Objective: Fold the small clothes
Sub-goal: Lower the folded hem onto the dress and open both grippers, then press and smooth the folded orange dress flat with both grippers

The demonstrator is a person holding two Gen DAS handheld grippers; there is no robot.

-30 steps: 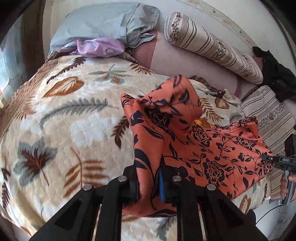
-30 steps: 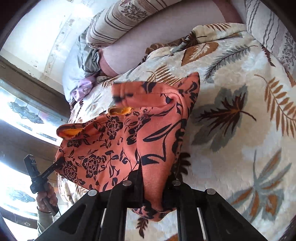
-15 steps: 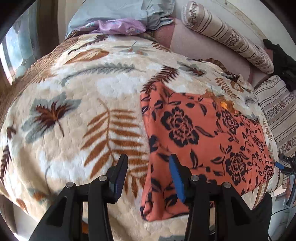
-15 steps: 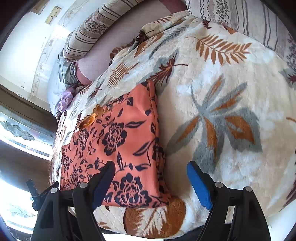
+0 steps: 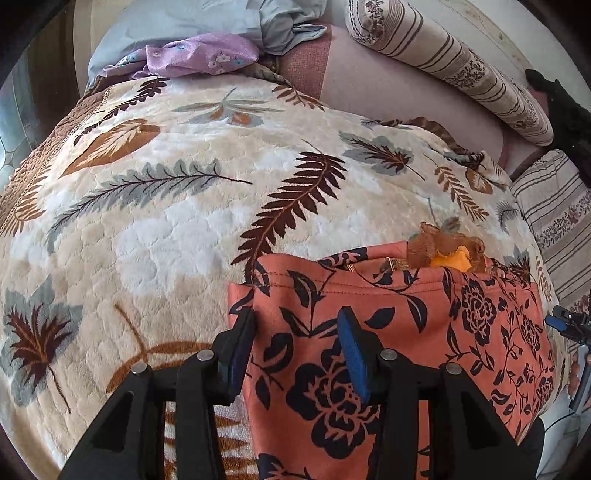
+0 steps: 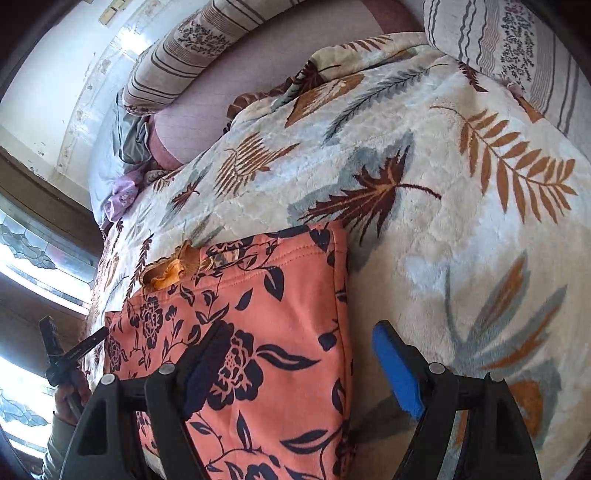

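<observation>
**Both jaws parted over the folded orange garment**

Left gripper [image 5: 295, 350]: jaws stand apart, nothing between the pads. Its left finger [image 5: 236, 354] sits over the garment's left edge; the blue-padded right finger [image 5: 351, 354] hangs over the cloth itself. Cannot tell whether either tip touches the fabric.

Right gripper [image 6: 306, 365]: jaws spread wider, holding nothing. The dark-padded finger [image 6: 205, 363] is over the garment; the blue pad [image 6: 397, 373] is over bare blanket, just past the garment's right edge. So that edge runs between the two fingers.

Orange floral garment [image 5: 388, 332]: lies flat on the bed, folded, with a stitched hem along its far side. At that far side a bunched bit of brownish gauze with a yellow patch [image 5: 448, 251] pokes out; what it belongs to is hard to make out. The near part of the garment is cut off by the frame and hidden behind the gripper bodies in both views.

Leaf-print blanket [image 5: 147, 229]: covers the bed beneath the garment, reaching well beyond it. Further back, a striped bolster [image 5: 443, 62], a lilac cloth [image 5: 199, 53] against a grey-blue one [image 5: 184, 18]. A dark item [image 5: 561, 110] at the right margin is partly cut off, unidentifiable.

From the left wrist view, the other gripper shows only as a sliver at the right margin.
</observation>
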